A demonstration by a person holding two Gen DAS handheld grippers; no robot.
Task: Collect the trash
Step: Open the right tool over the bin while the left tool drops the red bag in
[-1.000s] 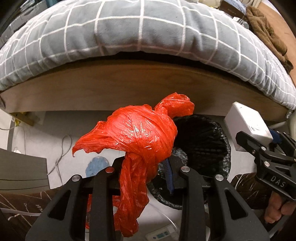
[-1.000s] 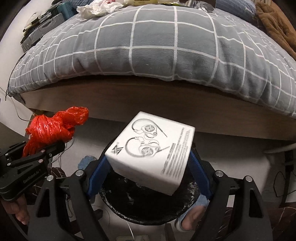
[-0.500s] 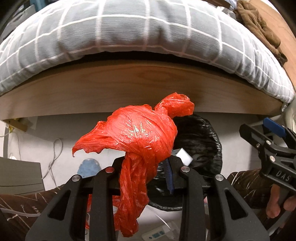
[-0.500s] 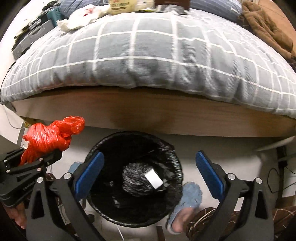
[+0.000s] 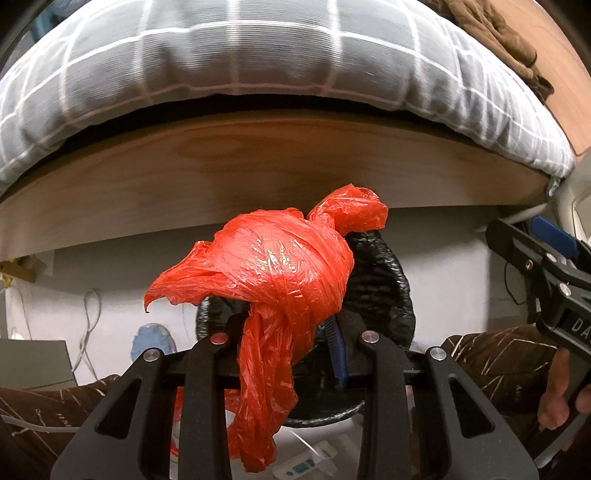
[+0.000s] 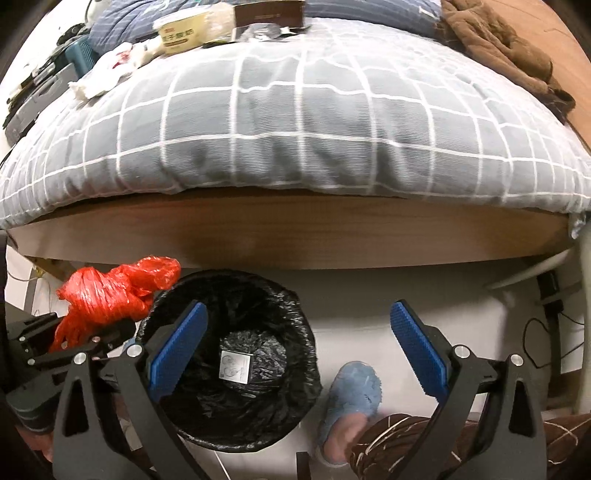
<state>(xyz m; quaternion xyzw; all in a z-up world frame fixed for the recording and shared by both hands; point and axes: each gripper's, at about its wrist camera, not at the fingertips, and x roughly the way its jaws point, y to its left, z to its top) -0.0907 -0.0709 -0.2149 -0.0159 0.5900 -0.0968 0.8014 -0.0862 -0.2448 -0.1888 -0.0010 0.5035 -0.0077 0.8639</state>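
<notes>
My left gripper (image 5: 291, 325) is shut on a crumpled red plastic bag (image 5: 280, 273), held just above the near-left rim of the black-lined trash bin (image 5: 384, 280). The bag hides the left fingertips. In the right wrist view the same red bag (image 6: 107, 295) hangs at the bin's left rim (image 6: 155, 325). My right gripper (image 6: 295, 339) is open and empty above the bin's right side, blue pads (image 6: 417, 343) wide apart. A white box (image 6: 235, 365) lies at the bottom of the bin. More trash, a yoghurt tub (image 6: 181, 29) and tissues (image 6: 107, 70), lies on the bed.
The bed with a grey checked duvet (image 6: 295, 122) and wooden side board (image 6: 295, 229) rises right behind the bin. A foot in a blue slipper (image 6: 351, 398) stands right of the bin. Cables (image 5: 88, 321) lie on the floor at left. Brown clothing (image 6: 498, 48) lies on the bed.
My right gripper opened and the white box dropped into the bin, then the gripper shifted right and up. My left gripper moved right, bringing the red bag over the bin's rim.
</notes>
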